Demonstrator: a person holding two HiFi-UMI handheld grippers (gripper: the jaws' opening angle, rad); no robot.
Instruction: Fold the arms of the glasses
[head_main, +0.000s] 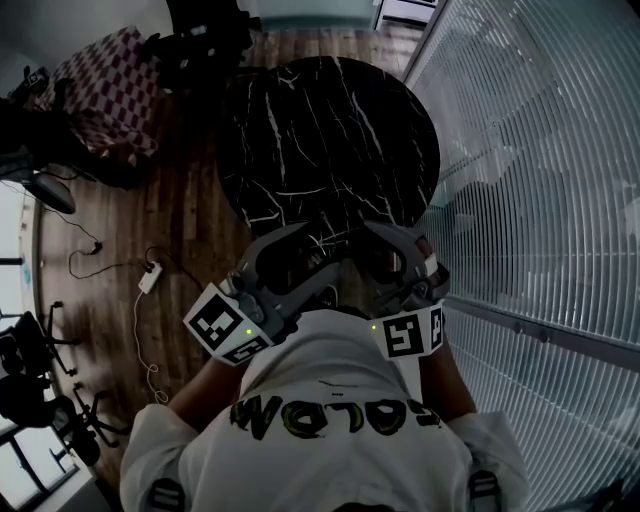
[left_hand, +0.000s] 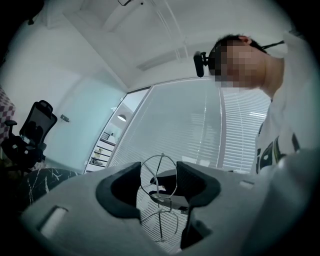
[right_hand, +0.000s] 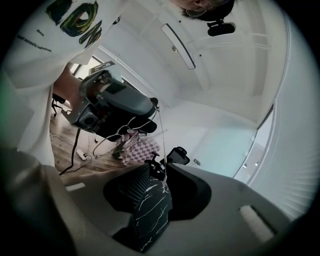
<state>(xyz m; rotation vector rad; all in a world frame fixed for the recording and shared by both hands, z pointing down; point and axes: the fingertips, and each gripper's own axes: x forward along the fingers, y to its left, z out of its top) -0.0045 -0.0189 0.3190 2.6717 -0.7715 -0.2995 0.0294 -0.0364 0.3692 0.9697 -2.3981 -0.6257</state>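
Thin wire-rimmed glasses (left_hand: 161, 196) with round lenses are held up close to the person's chest, over a round black marble table (head_main: 330, 130). My left gripper (left_hand: 159, 187) is shut on the front of the frame, and one lens rim spans the gap between its pads. In the right gripper view the left gripper (right_hand: 120, 105) holds the frame, and one slim arm (right_hand: 161, 150) runs down from it. That arm's tip lies between the jaws of my right gripper (right_hand: 155, 192), which stand open with a wide gap. In the head view the left gripper (head_main: 325, 285) and right gripper (head_main: 385, 270) face each other.
A glass wall with slatted blinds (head_main: 540, 180) runs along the right. On the wooden floor to the left lie a power strip with cables (head_main: 150, 277), a checkered piece of furniture (head_main: 105, 85) and office chairs (head_main: 40, 370). The person's white printed shirt (head_main: 330, 410) is just below both grippers.
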